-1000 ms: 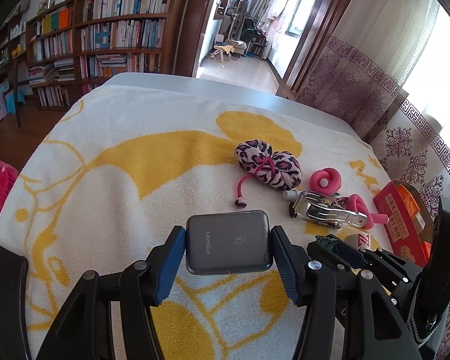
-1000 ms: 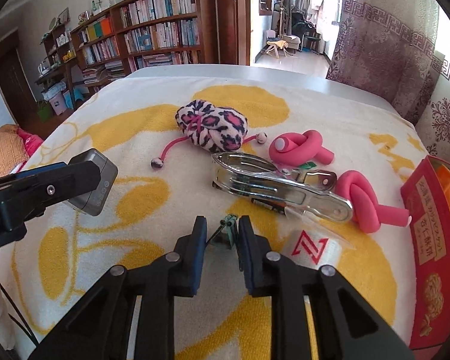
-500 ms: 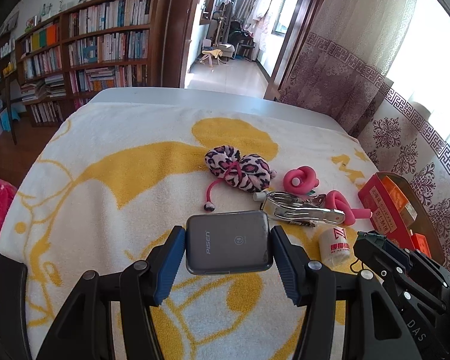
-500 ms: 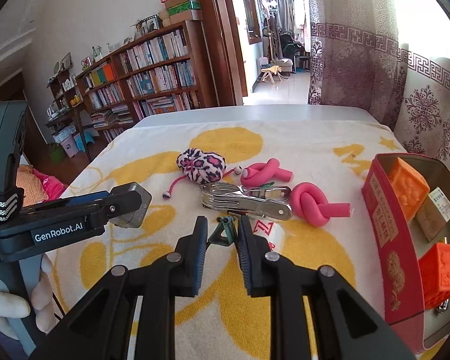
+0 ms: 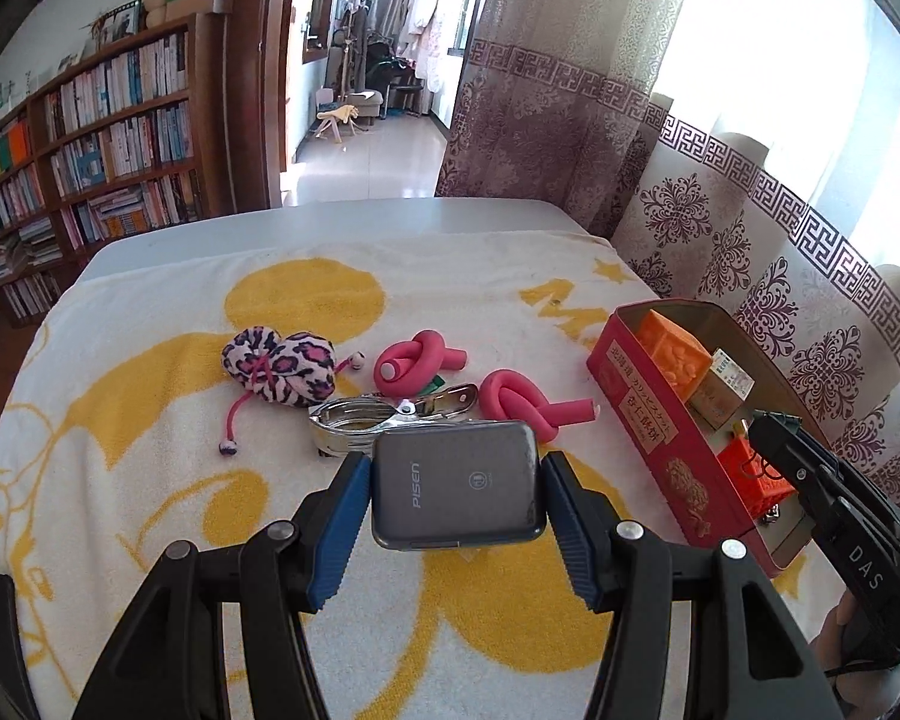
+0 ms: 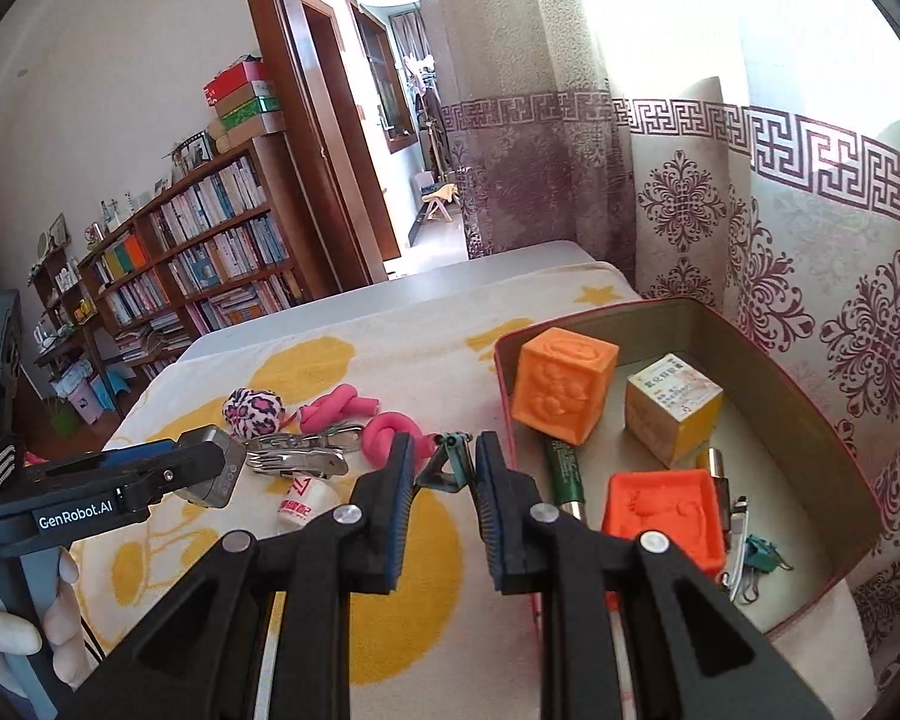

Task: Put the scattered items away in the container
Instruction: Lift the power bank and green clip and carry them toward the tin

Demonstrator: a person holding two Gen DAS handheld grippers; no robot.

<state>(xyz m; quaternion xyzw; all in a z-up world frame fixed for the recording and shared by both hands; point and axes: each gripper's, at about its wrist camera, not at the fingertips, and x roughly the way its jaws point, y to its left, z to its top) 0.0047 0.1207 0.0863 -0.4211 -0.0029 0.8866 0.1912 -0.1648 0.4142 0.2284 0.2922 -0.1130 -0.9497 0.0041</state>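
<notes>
Spread over the table, a white-and-yellow towel (image 5: 150, 420). At its right edge, a red tin box (image 6: 810, 396) holding two orange blocks, a yellow carton, a green tube and clips. Left gripper (image 5: 455, 483) clamped on a grey PISEN power bank (image 5: 455, 483), lifted above the towel. Right gripper (image 6: 447, 468), jaws narrow, pinching a small green binder clip (image 6: 450, 459) beside the tin's near rim. On the towel: silver clamp (image 5: 384, 414), leopard-print pouch (image 5: 282, 366), pink foam curlers (image 5: 420, 360).
</notes>
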